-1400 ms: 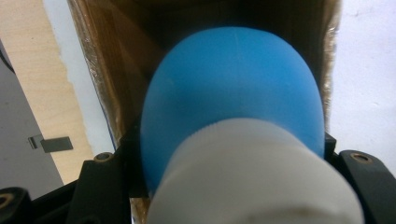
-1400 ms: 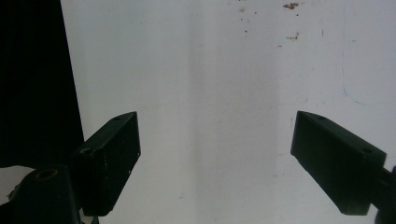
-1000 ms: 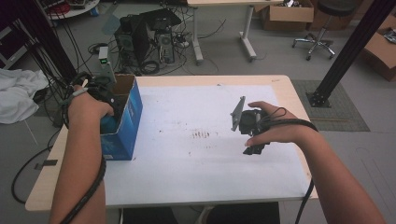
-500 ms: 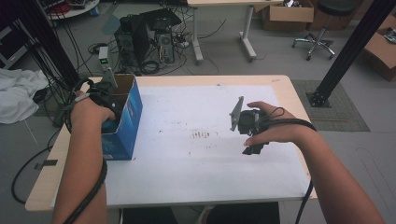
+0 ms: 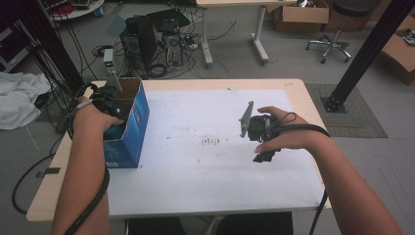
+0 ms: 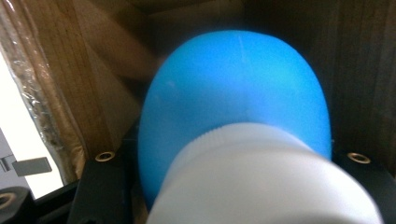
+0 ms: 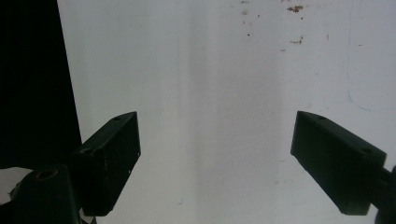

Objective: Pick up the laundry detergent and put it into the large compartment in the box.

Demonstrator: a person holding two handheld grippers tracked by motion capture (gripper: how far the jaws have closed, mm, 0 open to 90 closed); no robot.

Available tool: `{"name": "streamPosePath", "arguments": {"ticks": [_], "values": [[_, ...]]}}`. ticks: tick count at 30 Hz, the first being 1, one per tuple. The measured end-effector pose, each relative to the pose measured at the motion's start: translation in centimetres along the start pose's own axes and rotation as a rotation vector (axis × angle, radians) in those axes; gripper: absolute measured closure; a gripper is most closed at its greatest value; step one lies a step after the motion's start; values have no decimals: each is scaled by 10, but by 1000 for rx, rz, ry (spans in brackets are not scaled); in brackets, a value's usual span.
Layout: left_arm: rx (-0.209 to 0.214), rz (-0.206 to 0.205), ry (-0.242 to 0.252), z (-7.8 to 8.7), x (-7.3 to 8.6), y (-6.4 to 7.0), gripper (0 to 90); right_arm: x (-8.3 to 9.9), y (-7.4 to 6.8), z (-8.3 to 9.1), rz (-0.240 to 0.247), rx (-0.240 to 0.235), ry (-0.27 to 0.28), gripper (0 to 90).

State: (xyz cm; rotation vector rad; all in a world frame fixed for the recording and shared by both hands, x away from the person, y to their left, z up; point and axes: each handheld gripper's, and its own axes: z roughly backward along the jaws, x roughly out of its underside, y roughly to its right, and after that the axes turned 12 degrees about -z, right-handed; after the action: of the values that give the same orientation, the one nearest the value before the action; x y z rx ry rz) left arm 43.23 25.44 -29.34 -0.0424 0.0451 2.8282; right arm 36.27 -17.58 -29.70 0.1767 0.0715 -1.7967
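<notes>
Currently the counter (image 5: pixel 293 93) carries a white sheet (image 5: pixel 195 181) over most of its top, with faint brown marks (image 5: pixel 211 142) near the middle. At about nine o'clock on the counter stands an open blue cardboard box (image 5: pixel 133 128), upright, its flaps raised.

The left gripper (image 5: pixel 110 105) reaches down into the box from above. In the left gripper view a blue bottle (image 6: pixel 236 93) with a white ribbed cap (image 6: pixel 261 182) sits between the black jaws, which press against its sides; brown box walls (image 6: pixel 51 79) surround it closely. I judge the step in hand to be lifting this bottle out of the box.

The right gripper (image 5: pixel 259 132) hangs over the sheet at about three o'clock, well apart from the box, jaws spread wide and empty above bare white paper in its own view.

Recommendations, as judgement only:
- Draw the bottle straight up along the box's axis; the walls lie near and a tilted pull would likely snag a flap.
- Keep firm pressure on the rounded body, which looks smooth and may slip.
- The box looks light and could rise with the bottle; the idle right gripper could steady its rim.
</notes>
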Motion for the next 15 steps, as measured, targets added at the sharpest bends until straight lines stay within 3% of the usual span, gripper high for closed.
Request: {"name": "streamPosePath", "arguments": {"ticks": [15], "values": [[-18,-7,-8,5,0,5,334,1,0,1,1,3,5,159]]}}
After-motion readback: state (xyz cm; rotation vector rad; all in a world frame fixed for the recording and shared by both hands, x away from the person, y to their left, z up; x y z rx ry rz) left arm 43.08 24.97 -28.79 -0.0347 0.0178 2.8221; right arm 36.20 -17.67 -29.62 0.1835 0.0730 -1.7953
